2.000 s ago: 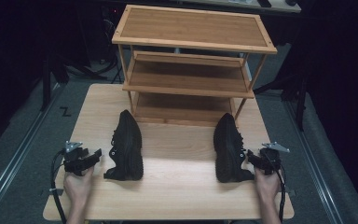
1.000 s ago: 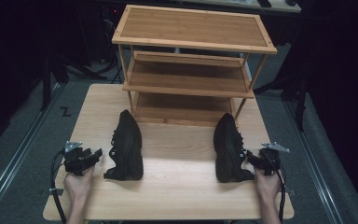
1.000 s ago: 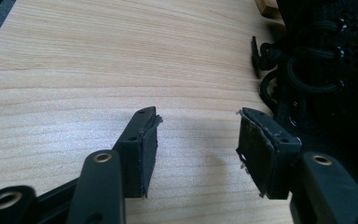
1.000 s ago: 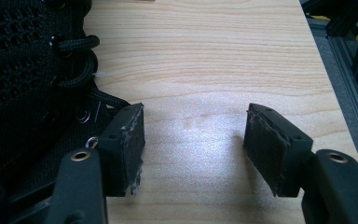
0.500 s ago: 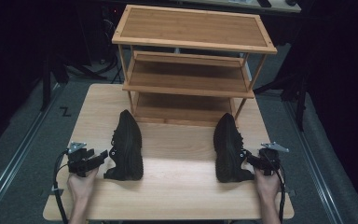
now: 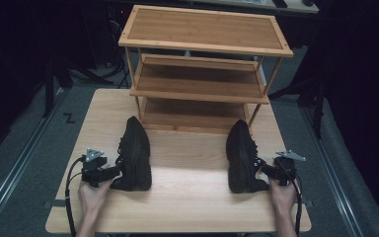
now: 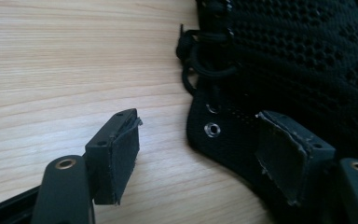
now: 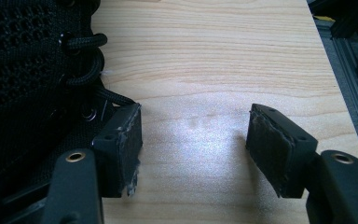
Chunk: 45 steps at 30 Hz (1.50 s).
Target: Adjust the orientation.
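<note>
A wooden shelf rack (image 6: 202, 74) stands at the table's (image 6: 187, 207) far edge. Two black shoes lie before it: left shoe (image 6: 134, 154) beside the left gripper (image 6: 109, 173), right shoe (image 6: 242, 157) beside the right gripper (image 6: 269, 173). Both grippers' jaws gape apart.

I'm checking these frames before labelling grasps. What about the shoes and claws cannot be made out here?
- Left shoe: in the left gripper view the top and right edges cut it off; toe and heel hidden.
- Right shoe: in the right gripper view the left edge cuts it off.
- Left claw and right claw: too small in the high view to tell whether they touch the shoes.
- Bottom shelf: in the high view the upper shelves hide its back.
</note>
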{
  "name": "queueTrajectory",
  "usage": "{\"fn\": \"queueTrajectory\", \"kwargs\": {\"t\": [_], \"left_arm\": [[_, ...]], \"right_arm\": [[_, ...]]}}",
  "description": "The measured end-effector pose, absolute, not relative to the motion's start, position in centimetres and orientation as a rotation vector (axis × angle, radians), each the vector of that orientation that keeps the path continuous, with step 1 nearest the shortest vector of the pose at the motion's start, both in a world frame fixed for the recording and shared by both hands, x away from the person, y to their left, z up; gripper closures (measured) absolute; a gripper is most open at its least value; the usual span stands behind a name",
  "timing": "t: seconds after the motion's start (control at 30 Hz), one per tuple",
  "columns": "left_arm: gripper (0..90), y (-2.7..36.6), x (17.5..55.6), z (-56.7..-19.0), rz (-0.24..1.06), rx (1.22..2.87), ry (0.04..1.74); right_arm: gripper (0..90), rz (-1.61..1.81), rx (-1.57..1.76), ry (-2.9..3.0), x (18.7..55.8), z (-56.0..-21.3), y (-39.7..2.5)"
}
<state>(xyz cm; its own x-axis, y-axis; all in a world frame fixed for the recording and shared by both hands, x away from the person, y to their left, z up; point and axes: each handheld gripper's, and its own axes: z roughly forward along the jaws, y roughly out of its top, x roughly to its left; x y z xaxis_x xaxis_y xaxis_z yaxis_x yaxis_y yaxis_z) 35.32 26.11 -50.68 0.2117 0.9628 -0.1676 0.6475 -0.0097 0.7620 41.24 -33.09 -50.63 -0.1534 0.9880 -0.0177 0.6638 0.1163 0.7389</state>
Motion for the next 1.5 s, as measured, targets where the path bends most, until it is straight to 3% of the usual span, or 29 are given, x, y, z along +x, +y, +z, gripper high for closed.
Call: {"fn": "queueTrajectory", "kwargs": {"t": [0.5,1.03,1.5], "left_arm": [[37.7,23.9,36.4,-50.7,0.539,1.801,1.485],[35.9,22.2,37.1,-50.7,0.474,1.822,1.419],[36.5,20.2,37.8,-50.2,0.519,1.851,1.388]], "right_arm": [[36.0,0.814,1.596,1.881,41.2,-50.6,-33.1],[36.0,0.815,1.596,1.882,41.2,-50.6,-33.1],[35.8,0.818,1.593,1.885,41.2,-50.6,-33.1]]}}
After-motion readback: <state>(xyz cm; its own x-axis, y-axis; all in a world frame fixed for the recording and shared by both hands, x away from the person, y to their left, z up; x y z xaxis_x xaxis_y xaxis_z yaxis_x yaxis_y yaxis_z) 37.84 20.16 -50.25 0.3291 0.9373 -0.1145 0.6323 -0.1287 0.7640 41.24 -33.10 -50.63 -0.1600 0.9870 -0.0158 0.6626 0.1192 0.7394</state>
